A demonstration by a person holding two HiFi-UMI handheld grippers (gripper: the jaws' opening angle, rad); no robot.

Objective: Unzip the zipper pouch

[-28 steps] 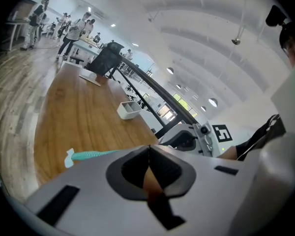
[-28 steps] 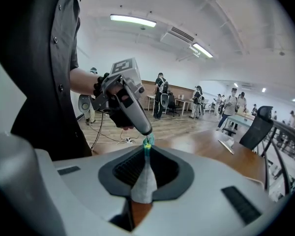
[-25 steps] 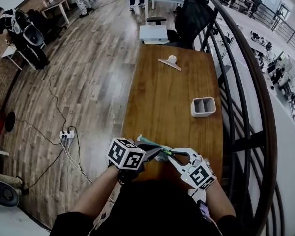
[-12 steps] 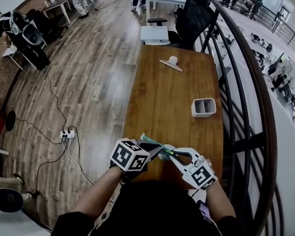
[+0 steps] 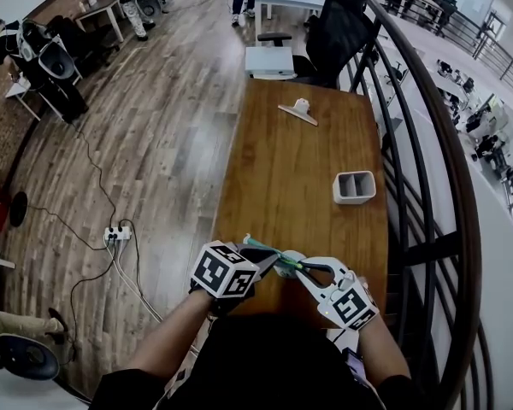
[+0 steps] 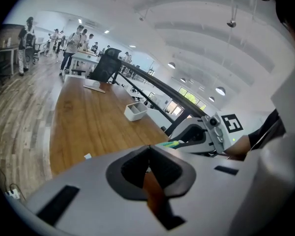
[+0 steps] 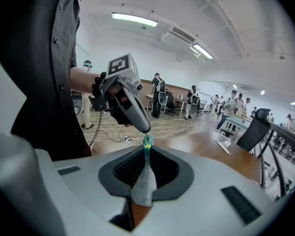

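I hold the zipper pouch (image 5: 283, 262) above the tabletop's (image 5: 299, 178) near edge, right claw (image 5: 297, 268) pinching its grey fabric, left claw (image 5: 270, 261) pressed together on its teal zipper end; the unzipping pull seemingly remains.

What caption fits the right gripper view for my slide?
Right gripper clamps the grey pouch; left gripper, closed, meets its teal zipper.

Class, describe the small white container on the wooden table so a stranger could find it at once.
Start at the long wooden table beside the dark railing. About halfway along, near the railing-side edge, stands a small white container. Unlike the flat white piece at the far end, it is an open box split into two compartments.
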